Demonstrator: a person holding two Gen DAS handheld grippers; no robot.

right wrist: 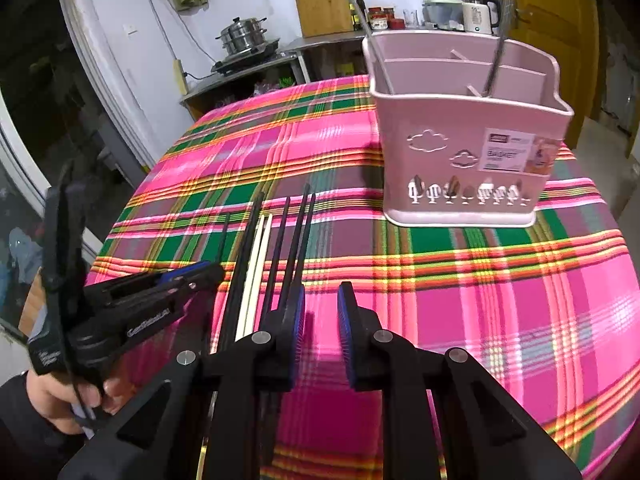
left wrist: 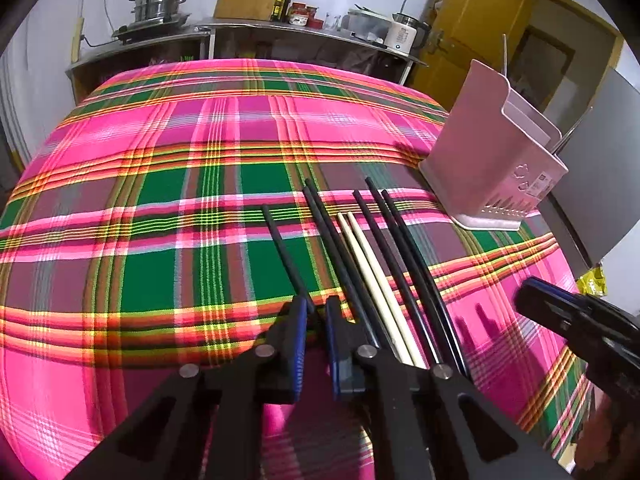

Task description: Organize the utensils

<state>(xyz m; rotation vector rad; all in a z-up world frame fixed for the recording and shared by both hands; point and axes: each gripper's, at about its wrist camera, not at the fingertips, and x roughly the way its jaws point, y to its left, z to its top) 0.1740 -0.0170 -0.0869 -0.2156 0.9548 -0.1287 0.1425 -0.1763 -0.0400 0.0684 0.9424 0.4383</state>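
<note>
Left tool [left wrist: 316, 312] nearly closed on leftmost black chopstick [left wrist: 280, 240], long axis pointing away across surface [left wrist: 140, 160]. Right tool [right wrist: 320, 308] part open, empty, beside the row. Pink holder [right wrist: 460, 152] far right.

Steel steamer pot [left wrist: 160, 2], white kettle [left wrist: 402, 34], yellow door [left wrist: 476, 24] behind table
</note>
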